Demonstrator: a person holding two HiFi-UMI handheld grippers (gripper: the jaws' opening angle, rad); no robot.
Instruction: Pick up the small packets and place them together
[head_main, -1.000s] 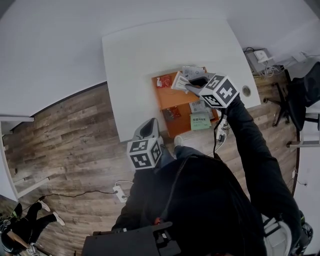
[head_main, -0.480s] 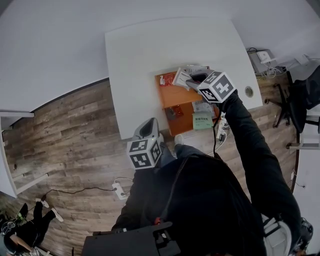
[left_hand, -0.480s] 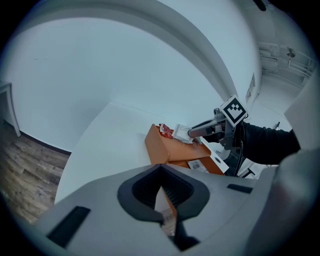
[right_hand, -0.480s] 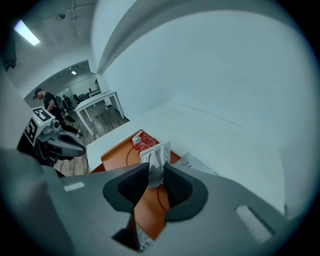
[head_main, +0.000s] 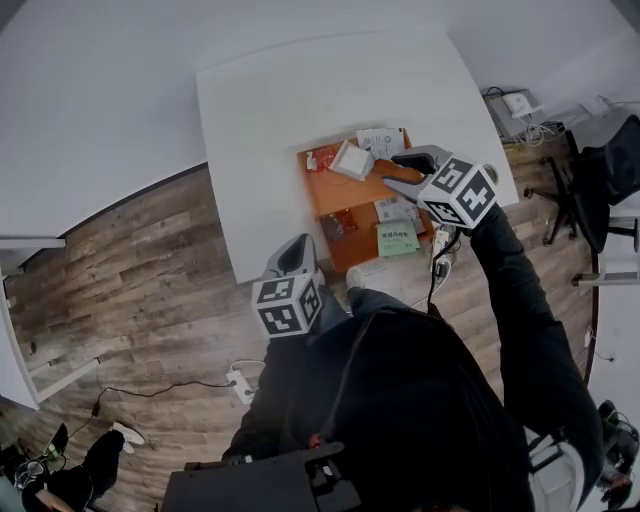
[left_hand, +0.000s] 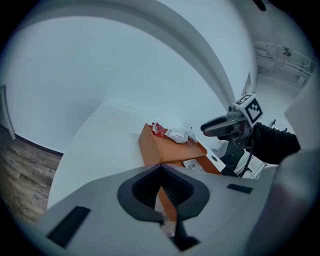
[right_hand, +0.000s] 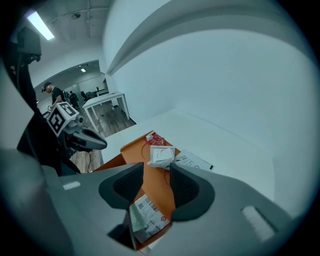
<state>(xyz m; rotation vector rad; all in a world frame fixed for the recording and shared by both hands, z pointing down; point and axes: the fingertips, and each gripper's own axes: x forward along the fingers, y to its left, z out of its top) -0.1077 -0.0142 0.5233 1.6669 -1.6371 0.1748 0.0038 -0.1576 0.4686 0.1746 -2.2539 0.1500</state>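
Observation:
An orange mat (head_main: 345, 195) lies on the white table (head_main: 270, 110). At its far end a red packet (head_main: 322, 158) and a white packet (head_main: 352, 160) lie side by side, with a flat white packet (head_main: 382, 142) just beyond. A dark red packet (head_main: 342, 224), a labelled white packet (head_main: 395, 208) and a green packet (head_main: 399, 240) lie nearer. My right gripper (head_main: 403, 170) hovers right of the white packet; its jaws have just been opening and nothing is between them. In the right gripper view the white packet (right_hand: 161, 155) lies ahead of the right gripper (right_hand: 156, 172). My left gripper (head_main: 290, 262) hangs shut and empty off the table's near edge.
The table's near edge runs just in front of the orange mat. A round cable hole (head_main: 492, 176) sits at the table's right corner. Cables and a power strip (head_main: 442, 262) lie on the wooden floor below. An office chair (head_main: 600, 180) stands at the right.
The right gripper has let go of the white packet, which now lies on the mat beside the red one, and has drawn back to the right. The left gripper has stayed put.

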